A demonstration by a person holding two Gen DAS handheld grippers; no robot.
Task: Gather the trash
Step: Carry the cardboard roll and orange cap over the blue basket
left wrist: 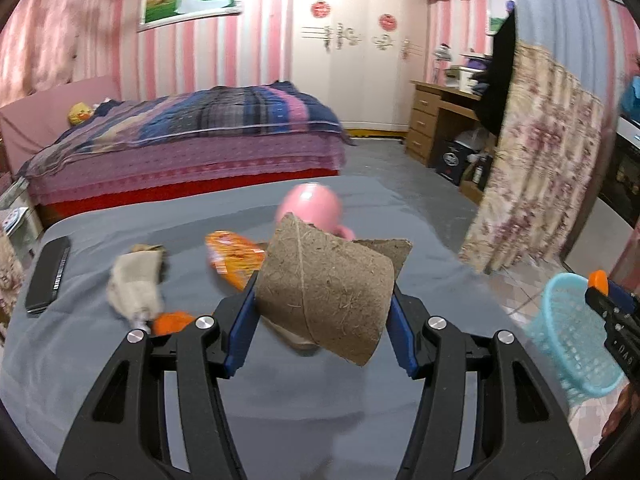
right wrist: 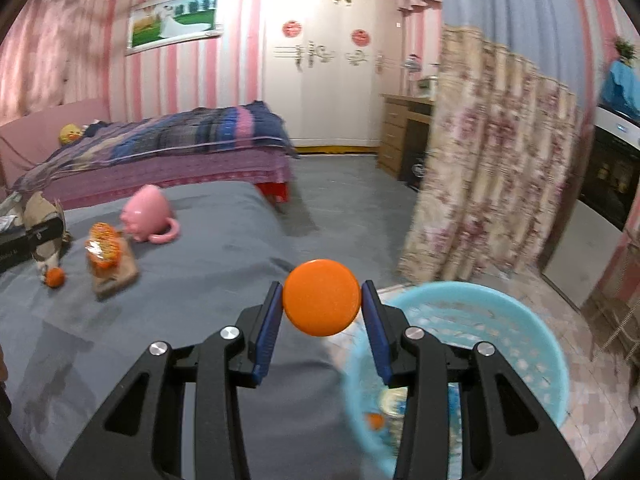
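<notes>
Two grippers are loaded at once: the left gripper point(left wrist: 324, 300) is clamped on a brown fibre pot point(left wrist: 324, 292), pinched across its sides and held tilted above the grey table point(left wrist: 120, 380), while the right gripper point(right wrist: 322, 306) squeezes an orange cap point(right wrist: 321, 298) by its rim, the flat face turned to the camera. From the right wrist the cap hangs over the table edge, just beside the near rim of the blue basket point(right wrist: 532, 344), which stands lower, off the table to the right, and already holds a few scraps, one of them orange. The step in hand looks like the drop into that basket. To do it well, the right gripper should probably carry the cap further right until it sits clearly over the basket's mouth, not the rim, and only then let go, since a disc released on edge could strike the rim and roll away. The left gripper has the longer trip: in its own view the basket sits far right, partly behind the other tool, so it would be wise to let the right one clear out first. The pot is light and springy, so a gentle hold is likely enough. Left on the table are an orange wrapper point(left wrist: 234, 258), a tan bundle point(left wrist: 134, 284), a small orange piece point(left wrist: 172, 322), a pink mug point(left wrist: 310, 206) and a black phone point(left wrist: 48, 274); the last two are probably not trash.
</notes>
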